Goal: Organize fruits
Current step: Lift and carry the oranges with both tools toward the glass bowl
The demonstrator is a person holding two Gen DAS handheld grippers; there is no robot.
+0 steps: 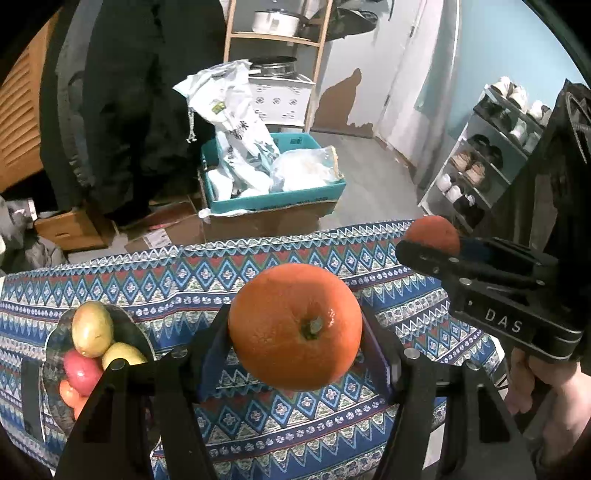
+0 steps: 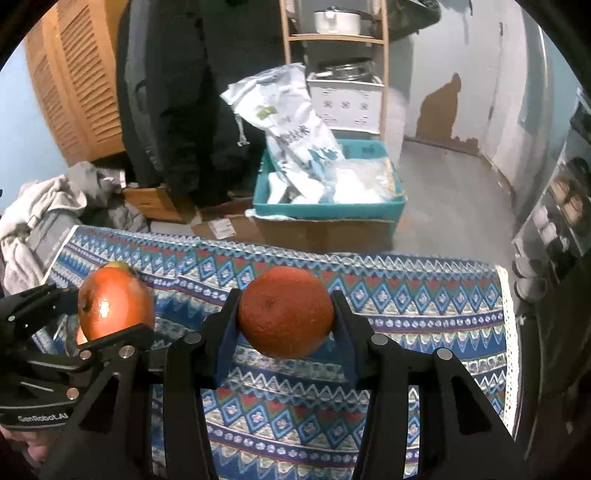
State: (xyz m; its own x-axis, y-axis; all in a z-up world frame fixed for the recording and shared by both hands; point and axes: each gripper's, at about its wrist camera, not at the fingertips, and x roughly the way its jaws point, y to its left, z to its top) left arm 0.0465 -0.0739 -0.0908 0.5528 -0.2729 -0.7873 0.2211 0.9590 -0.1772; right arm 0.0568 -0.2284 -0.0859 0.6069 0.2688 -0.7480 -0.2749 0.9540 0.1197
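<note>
Now each claw grips an orange: left claw (image 1: 295, 328) holding the big orange (image 1: 295, 326), right claw (image 2: 286, 314) the darker orange (image 2: 286, 312).

Dim indoor light, soft glare on orange (image 1: 295, 326), fisheye bending at black corners, slightly blurred background

We are in a lived-in home: a shoe rack (image 1: 476, 166) lines one wall, cooking pots (image 1: 275, 20) sit on a wooden shelf (image 1: 273, 37), cardboard boxes (image 1: 266, 218) crowd the floor, and paint peels.
</note>
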